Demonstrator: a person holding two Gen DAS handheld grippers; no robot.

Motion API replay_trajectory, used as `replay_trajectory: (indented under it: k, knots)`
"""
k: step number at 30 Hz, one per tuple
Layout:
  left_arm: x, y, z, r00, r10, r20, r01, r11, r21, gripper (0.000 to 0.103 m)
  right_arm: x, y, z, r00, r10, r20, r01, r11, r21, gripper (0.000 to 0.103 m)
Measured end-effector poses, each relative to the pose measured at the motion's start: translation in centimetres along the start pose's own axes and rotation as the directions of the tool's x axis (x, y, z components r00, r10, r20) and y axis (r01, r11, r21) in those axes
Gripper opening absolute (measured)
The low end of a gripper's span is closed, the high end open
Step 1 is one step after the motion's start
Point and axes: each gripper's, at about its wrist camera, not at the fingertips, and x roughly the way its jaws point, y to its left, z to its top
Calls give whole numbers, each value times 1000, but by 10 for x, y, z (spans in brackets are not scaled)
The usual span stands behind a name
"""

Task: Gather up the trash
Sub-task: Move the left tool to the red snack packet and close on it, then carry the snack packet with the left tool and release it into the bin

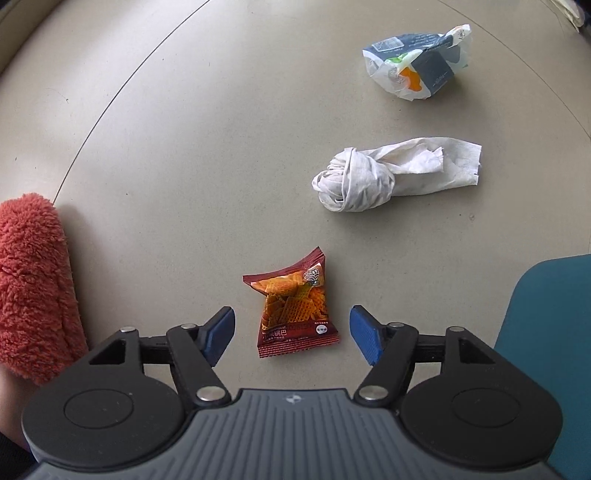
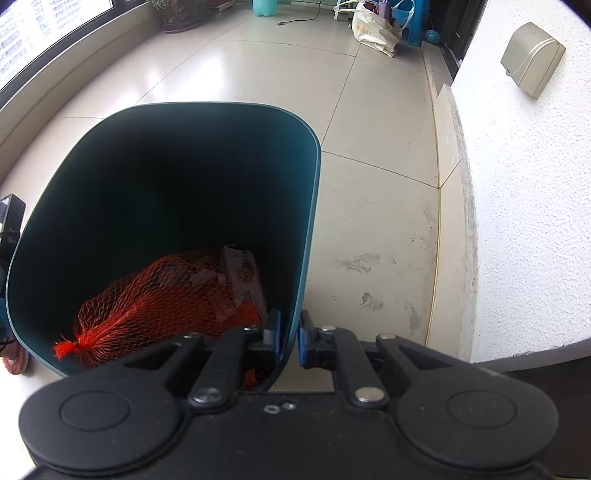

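Observation:
In the left wrist view, a small red snack packet lies on the beige floor between my open left gripper's blue pads, which stand apart on either side of it without touching. Farther off lie a crumpled white tissue and a white and dark blue wrapper. In the right wrist view, my right gripper is shut on the rim of a teal bin. Inside the bin lie an orange net bag and a small carton.
A fuzzy red slipper sits at the left, and the teal bin shows at the right edge. A white wall runs along the right. Bags and a blue stool stand far back.

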Motion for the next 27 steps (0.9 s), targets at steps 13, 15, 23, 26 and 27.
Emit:
replay_trajectory:
  k: [13,15,23,26,27]
  knots:
    - [25,-8,5,998,69,5,-69,997,21,39,3,2,2,1000,-11,-10,11,1000,-11,8]
    - [19,-7,5,997,74,18,-74,997,25,37,4,3,1,1000,-16,-10,15,1000,-14,8]
    - [-62,-10,-7,993,-11,120,8,999,31,37,8,2,0,1000,-14,-19,14,1000,6,7]
    - [-109,-18,-12,984,-81,159,73,996,54,37,8,3,0,1000,-20,-18,20,1000,3,7]
    - [-122,-22,-15,981,-102,168,92,994,64,37,9,2,1,1000,-17,-19,17,1000,10,7]
